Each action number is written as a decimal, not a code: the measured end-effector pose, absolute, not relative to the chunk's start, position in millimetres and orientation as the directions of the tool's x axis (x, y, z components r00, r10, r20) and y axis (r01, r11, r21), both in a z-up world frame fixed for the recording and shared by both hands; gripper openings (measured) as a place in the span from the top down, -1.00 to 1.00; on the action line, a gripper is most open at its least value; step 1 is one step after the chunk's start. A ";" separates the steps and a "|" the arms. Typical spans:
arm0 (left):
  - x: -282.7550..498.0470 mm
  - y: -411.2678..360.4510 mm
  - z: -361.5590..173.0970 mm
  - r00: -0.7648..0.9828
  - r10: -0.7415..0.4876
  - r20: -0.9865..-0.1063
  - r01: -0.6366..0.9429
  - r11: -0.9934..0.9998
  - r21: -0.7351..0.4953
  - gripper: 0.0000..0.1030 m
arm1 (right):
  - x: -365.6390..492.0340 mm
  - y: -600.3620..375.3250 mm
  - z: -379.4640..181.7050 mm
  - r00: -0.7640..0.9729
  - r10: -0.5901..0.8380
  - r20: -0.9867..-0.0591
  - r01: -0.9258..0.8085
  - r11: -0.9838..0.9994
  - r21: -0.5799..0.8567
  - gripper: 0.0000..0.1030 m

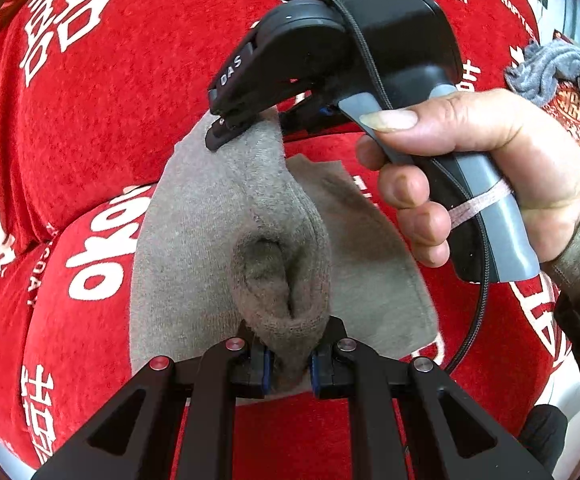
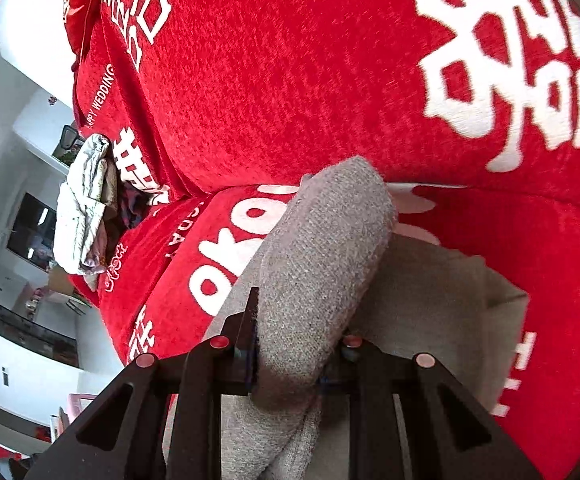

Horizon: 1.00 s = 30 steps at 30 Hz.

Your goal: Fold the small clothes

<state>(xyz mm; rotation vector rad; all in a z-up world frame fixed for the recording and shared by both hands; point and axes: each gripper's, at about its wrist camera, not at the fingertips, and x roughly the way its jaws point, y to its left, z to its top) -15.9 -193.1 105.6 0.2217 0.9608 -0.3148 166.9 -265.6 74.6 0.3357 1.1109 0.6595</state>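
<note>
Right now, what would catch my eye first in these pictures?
The bright red cover with big white lettering fills both views. In the middle, a grey sock is pinched at both ends, by the left gripper and the right gripper, a hand holding the latter.

Grey-beige was the sock (image 1: 225, 240), plain knit with no pattern. Red was the sofa cover (image 1: 137, 92), printed with white characters and lettering. Over at the edge, the crumpled cloth (image 1: 558, 72) showed blue-grey, and both grippers were black.
</note>
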 end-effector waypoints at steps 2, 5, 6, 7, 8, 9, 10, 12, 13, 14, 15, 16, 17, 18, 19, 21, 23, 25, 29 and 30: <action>-16.3 -199.7 104.5 0.530 -0.164 -0.832 0.368 0.929 0.051 0.71 | 164.9 -272.7 75.8 0.286 0.632 -0.720 -0.328 0.771 0.546 0.55; -18.0 -212.8 100.4 0.523 -0.169 -0.836 0.389 0.920 0.057 0.71 | 162.4 -287.7 73.2 0.290 0.623 -0.726 -0.326 0.778 0.537 0.55; -18.4 -215.5 99.5 0.521 -0.169 -0.836 0.394 0.917 0.059 0.71 | 162.0 -292.3 71.2 0.291 0.621 -0.728 -0.322 0.780 0.537 0.55; -18.7 -219.1 97.8 0.520 -0.170 -0.837 0.399 0.915 0.062 0.71 | 161.6 -296.8 68.8 0.291 0.621 -0.728 -0.315 0.781 0.539 0.55; -18.7 -222.8 95.9 0.517 -0.168 -0.839 0.403 0.913 0.066 0.71 | 161.2 -301.1 66.3 0.292 0.621 -0.727 -0.309 0.781 0.543 0.55; -18.3 -226.2 94.1 0.513 -0.166 -0.842 0.407 0.911 0.068 0.71 | 160.9 -303.3 64.2 0.294 0.623 -0.725 -0.307 0.780 0.545 0.55; -17.9 -229.6 92.1 0.510 -0.165 -0.844 0.410 0.909 0.070 0.71 | 160.7 -306.8 62.1 0.295 0.624 -0.724 -0.304 0.779 0.548 0.55; -18.4 -234.8 89.6 0.507 -0.163 -0.847 0.420 0.904 0.077 0.72 | 159.2 -312.9 58.8 0.300 0.626 -0.720 -0.298 0.779 0.552 0.55; -19.6 -237.4 88.5 0.508 -0.163 -0.846 0.427 0.901 0.082 0.72 | 157.8 -315.4 58.2 0.304 0.628 -0.717 -0.298 0.777 0.554 0.55; -20.8 -239.7 87.7 0.508 -0.163 -0.846 0.432 0.898 0.087 0.72 | 155.6 -319.1 57.4 0.309 0.632 -0.710 -0.298 0.774 0.559 0.55; -22.6 -242.1 85.7 0.509 -0.161 -0.846 0.438 0.894 0.093 0.71 | 154.5 -323.5 55.8 0.313 0.638 -0.704 -0.296 0.770 0.566 0.55; -23.4 -242.7 82.6 0.508 -0.159 -0.847 0.442 0.891 0.098 0.71 | 153.3 -328.7 51.6 0.316 0.641 -0.699 -0.287 0.767 0.574 0.55; -23.0 -243.3 78.3 0.503 -0.155 -0.850 0.445 0.890 0.102 0.71 | 153.1 -329.6 48.0 0.315 0.640 -0.700 -0.280 0.768 0.576 0.55; -21.6 -244.0 73.4 0.493 -0.150 -0.857 0.447 0.889 0.102 0.71 | 153.7 -332.4 41.0 0.312 0.635 -0.706 -0.265 0.772 0.577 0.55; -20.1 -245.6 67.4 0.483 -0.144 -0.864 0.449 0.888 0.103 0.71 | 154.7 -334.2 31.7 0.304 0.630 -0.715 -0.250 0.777 0.578 0.55; -17.7 -247.9 56.6 0.471 -0.124 -0.873 0.449 0.886 0.116 0.71 | 156.3 -334.3 18.4 0.293 0.614 -0.733 -0.235 0.789 0.568 0.55; -17.9 -250.7 48.9 0.472 -0.106 -0.875 0.450 0.883 0.136 0.71 | 157.6 -335.6 5.9 0.285 0.604 -0.744 -0.216 0.797 0.564 0.55; -18.6 -252.5 49.7 0.480 -0.103 -0.871 0.450 0.881 0.144 0.71 | 158.0 -340.2 1.5 0.290 0.618 -0.731 -0.202 0.786 0.584 0.55; -20.6 -253.3 59.5 0.493 -0.122 -0.861 0.457 0.879 0.137 0.71 | 154.4 -342.0 15.3 0.319 0.626 -0.712 -0.231 0.779 0.582 0.55; -20.6 -254.1 59.4 0.493 -0.122 -0.862 0.459 0.878 0.138 0.71 | 155.3 -342.1 17.9 0.322 0.625 -0.711 -0.234 0.780 0.580 0.55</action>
